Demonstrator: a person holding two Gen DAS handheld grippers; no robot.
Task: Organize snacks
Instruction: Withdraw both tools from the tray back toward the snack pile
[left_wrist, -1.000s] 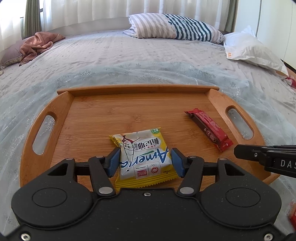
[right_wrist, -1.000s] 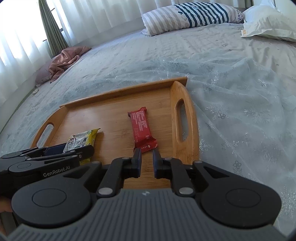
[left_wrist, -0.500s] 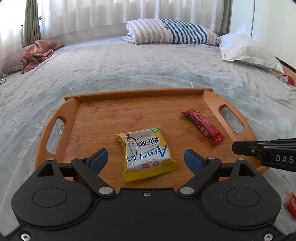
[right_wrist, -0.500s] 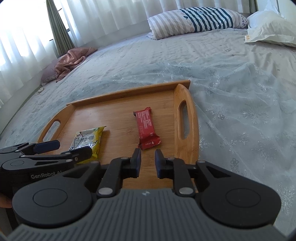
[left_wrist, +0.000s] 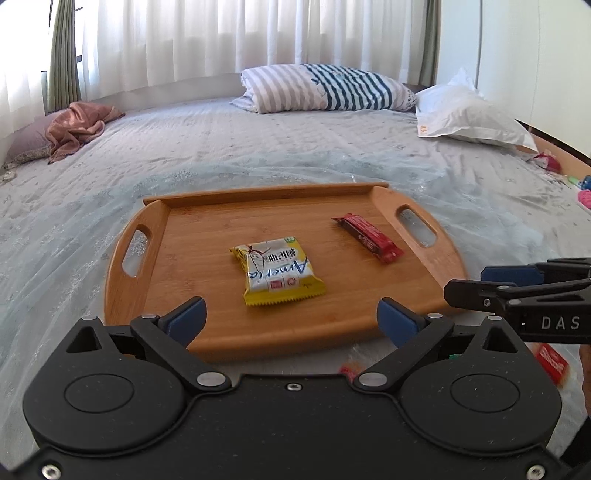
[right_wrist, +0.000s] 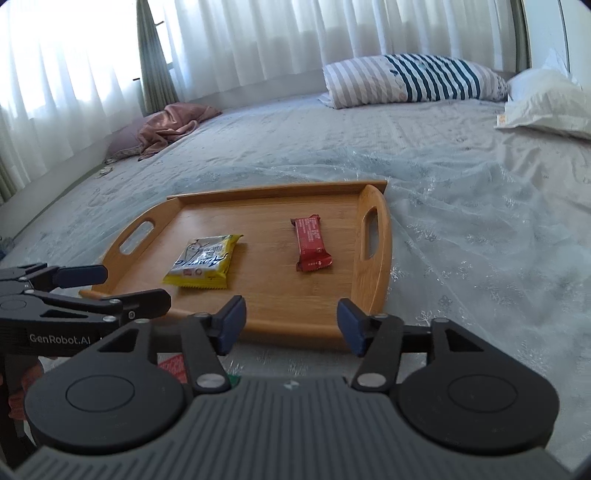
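Both grippers have pulled back from the tray w/ pads parted since 1 s ago: then the left gripper (left_wrist: 291, 317) had its pads at the sides of the yellow snack packet (left_wrist: 281, 271), and the right gripper (right_wrist: 290, 325) was nearly closed just short of the red bar. Left gripper now sits wide open, holding nothing, blue pads (left_wrist: 186, 320) over the tray's near edge, clear of the packet. Right gripper's pads are also spread, approx. half as wide as the left's, holding nothing, hovering at the near edge of the tray.

Wooden tray (left_wrist: 151, 225) lies flat on the bed's pale floral cover (left_wrist: 229, 147), w/ a handle slot at each end. Yellow packet lies flat near the tray's middle, printed side up. Red wrapped bar (left_wrist: 369, 238) lies flat toward the right handle, apart from the packet, not touching the rim. In right wrist view: tray (right_wrist: 373, 295), packet (right_wrist: 203, 262) and bar (right_wrist: 312, 243) in the same layout, left gripper's fingers (right_wrist: 83, 275) showing at left.

More red wrappers (left_wrist: 552, 362) lie on the cover in front of the tray, partly hidden by the gripper bodies; count unclear. Striped pillow (left_wrist: 325, 92) and white pillow (left_wrist: 469, 118) lie at the bed's far end, pink cloth (left_wrist: 77, 127) at far left by the curtains.
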